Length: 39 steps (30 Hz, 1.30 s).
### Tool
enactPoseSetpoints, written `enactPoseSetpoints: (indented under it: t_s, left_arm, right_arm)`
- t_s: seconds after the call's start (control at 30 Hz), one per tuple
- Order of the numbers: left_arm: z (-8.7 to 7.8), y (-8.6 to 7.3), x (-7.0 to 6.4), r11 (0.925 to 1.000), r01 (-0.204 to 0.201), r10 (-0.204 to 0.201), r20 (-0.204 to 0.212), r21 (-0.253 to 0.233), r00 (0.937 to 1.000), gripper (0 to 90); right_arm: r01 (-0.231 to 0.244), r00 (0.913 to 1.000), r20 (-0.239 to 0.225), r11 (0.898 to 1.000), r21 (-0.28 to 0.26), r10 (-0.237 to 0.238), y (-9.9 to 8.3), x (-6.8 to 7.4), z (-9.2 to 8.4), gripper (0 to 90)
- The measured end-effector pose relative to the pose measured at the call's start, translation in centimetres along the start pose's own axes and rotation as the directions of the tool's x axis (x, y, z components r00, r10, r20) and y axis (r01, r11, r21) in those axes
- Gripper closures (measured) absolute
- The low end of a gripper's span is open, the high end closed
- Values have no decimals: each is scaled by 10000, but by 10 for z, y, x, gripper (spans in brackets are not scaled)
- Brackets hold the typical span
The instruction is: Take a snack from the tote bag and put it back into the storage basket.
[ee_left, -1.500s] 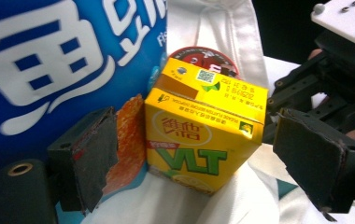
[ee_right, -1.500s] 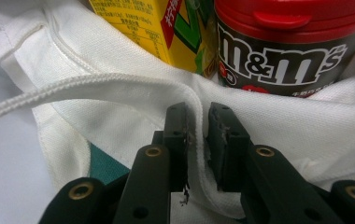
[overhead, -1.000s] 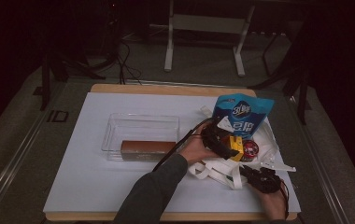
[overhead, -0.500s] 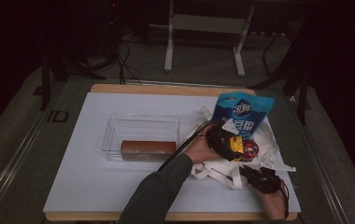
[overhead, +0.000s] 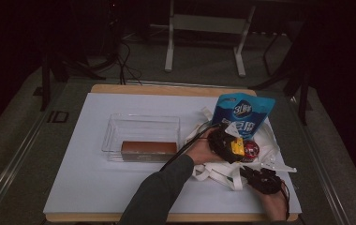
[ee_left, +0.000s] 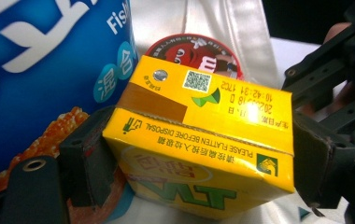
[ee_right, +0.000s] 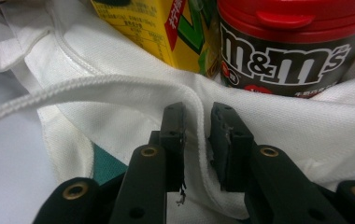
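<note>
Tote bag (overhead: 260,161) of white cloth lies crumpled at the right of the surface (overhead: 73,187), and the packing looks partly done: a blue snack pouch (overhead: 244,115) and a red-lidded M&M's tub (overhead: 251,150) already sit in its mouth, while a brown box (overhead: 148,147) is left in the clear tray (overhead: 141,129) to the left. The yellow drink carton (ee_left: 199,140) is on its way in; the left claw (overhead: 227,145) grips it by its sides, just in front of the tub and beside the pouch. The right claw (ee_right: 196,128) has the bag's seamed edge between its jaws; they have just been opening a little, and the pads look barely clear of the cloth. Against the earlier high view, the left claw and carton sit a touch lower beside the tub; the bag, pouch, tray and right hand are unmoved.
</note>
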State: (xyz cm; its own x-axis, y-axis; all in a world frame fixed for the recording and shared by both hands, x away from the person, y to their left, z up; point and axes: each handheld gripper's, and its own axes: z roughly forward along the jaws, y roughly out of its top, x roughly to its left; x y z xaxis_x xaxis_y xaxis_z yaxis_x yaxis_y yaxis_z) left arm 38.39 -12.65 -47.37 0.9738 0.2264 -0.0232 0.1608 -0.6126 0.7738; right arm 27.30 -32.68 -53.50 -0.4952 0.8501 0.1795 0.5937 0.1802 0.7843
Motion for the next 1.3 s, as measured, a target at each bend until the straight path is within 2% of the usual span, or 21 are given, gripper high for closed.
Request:
enactPoseSetpoints:
  t_s: [0.17, 0.27, 0.5, 0.8, 1.17, 1.3]
  left_arm:
    - [2, -2, -2, 9995, -254, 257, -120, 181, 9996, 202]
    - [3, -4, -5, 9961, -674, 696, -373, 573, 9969, 223]
    - [-3, -10, -3, 9983, -419, 434, -355, 405, 9984, 280]
    - [-4, -10, -4, 9988, -254, 275, -514, 410, 9983, 286]
    - [-8, -5, -11, 9961, -621, 677, -927, 627, 9934, 288]
    - [-13, -3, -11, 9970, -580, 627, -960, 516, 9934, 288]
  right_arm:
    - [-6, 10000, -3, 10000, 2, 6, 0, 0, 0, 749]
    - [-19, 10000, -17, 10000, -4, 19, 0, 0, 0, 749]
    - [-29, 10000, -26, 10000, -10, 29, 0, 0, 0, 748]
    - [-63, 10000, -65, 10000, -14, 63, 0, -1, 0, 748]
    - [-69, 9999, -100, 10000, -19, 69, 0, -1, 0, 748]
    - [-68, 9999, -108, 10000, -21, 67, 0, -1, 0, 747]
